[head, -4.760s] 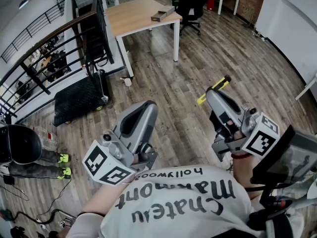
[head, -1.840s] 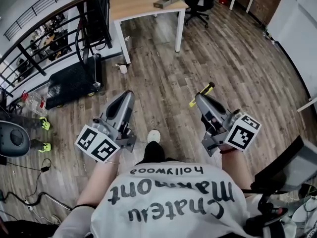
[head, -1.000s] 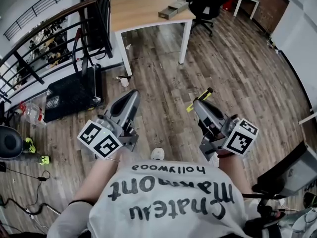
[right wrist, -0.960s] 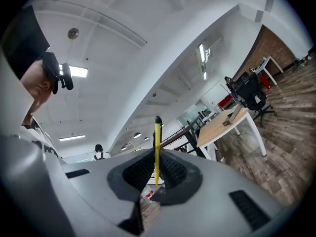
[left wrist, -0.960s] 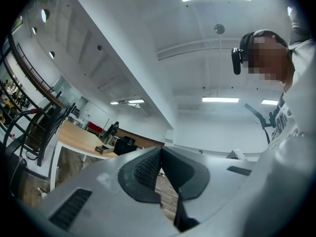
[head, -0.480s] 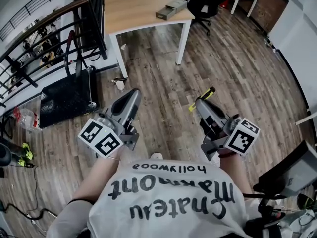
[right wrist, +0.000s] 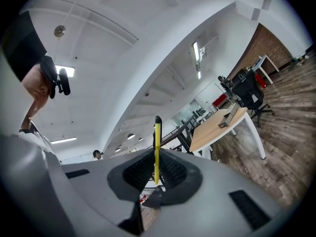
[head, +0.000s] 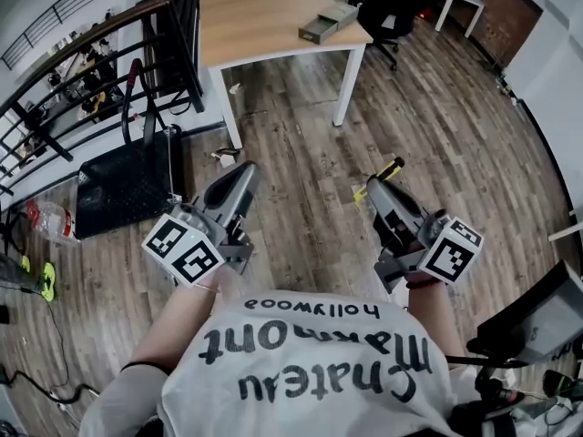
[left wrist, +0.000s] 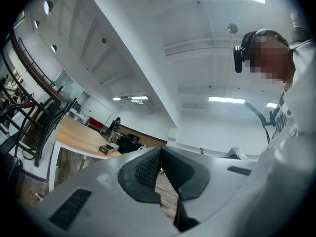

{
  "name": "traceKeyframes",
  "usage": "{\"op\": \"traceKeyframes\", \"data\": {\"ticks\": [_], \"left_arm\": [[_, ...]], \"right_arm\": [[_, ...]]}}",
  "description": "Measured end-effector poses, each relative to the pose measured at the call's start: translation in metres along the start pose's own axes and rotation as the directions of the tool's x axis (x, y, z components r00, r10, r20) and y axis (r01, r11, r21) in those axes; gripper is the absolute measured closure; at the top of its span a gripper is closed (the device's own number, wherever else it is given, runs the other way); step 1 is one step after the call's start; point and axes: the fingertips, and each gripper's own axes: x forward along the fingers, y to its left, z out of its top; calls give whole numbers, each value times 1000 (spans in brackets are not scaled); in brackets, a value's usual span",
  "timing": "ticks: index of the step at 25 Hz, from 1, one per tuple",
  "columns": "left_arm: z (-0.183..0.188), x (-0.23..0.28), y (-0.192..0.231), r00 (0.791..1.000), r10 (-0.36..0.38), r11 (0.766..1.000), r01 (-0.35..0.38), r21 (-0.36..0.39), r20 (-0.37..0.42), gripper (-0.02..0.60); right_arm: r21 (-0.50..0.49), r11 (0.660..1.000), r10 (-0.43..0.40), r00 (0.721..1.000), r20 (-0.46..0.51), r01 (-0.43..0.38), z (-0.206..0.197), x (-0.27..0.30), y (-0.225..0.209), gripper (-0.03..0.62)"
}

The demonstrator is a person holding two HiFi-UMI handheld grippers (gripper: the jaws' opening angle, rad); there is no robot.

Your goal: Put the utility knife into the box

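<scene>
My right gripper (head: 378,188) is shut on the yellow and black utility knife (head: 380,179), which sticks out past its jaws; the right gripper view shows the knife (right wrist: 157,149) edge-on between the closed pads. The grey box (head: 328,23) lies on the far right part of the wooden table (head: 255,16), well ahead of both grippers, and shows small as the box (right wrist: 227,116) on the table in the right gripper view. My left gripper (head: 244,173) is held over the floor, jaws shut with nothing between them, as the left gripper (left wrist: 159,154) also appears in its own view.
A black railing (head: 100,53) and a black flat trolley (head: 123,182) stand at the left. A black office chair (head: 393,7) sits beyond the table. Wooden floor (head: 428,135) stretches between me and the table. A person stands far off in the right gripper view.
The table and box have come a little closer and shifted right in the head view. Both grippers keep their hold and pose; the knife stays in the right gripper.
</scene>
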Motion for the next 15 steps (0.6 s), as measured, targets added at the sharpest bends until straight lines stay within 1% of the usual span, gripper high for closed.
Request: {"op": "traceKeyframes", "data": {"ticks": [5, 9, 11, 15], "left_arm": [[-6, 1, 22, 1000, 19, 1000, -19, -6, -9, 575], [-12, 2, 40, 999, 51, 998, -52, -45, -16, 575], [-12, 6, 44, 999, 52, 997, -53, -52, -12, 575], [-13, 11, 47, 999, 44, 998, -44, -42, -9, 575]], "right_arm": [[20, 1000, -5, 1000, -10, 5, -7, 19, -15, 562], [26, 1000, -9, 999, -31, 10, -8, 27, -21, 562], [21, 1000, -22, 999, -33, 22, -4, 27, -25, 562], [15, 999, -45, 999, -9, 46, 7, 26, -39, 562]]}}
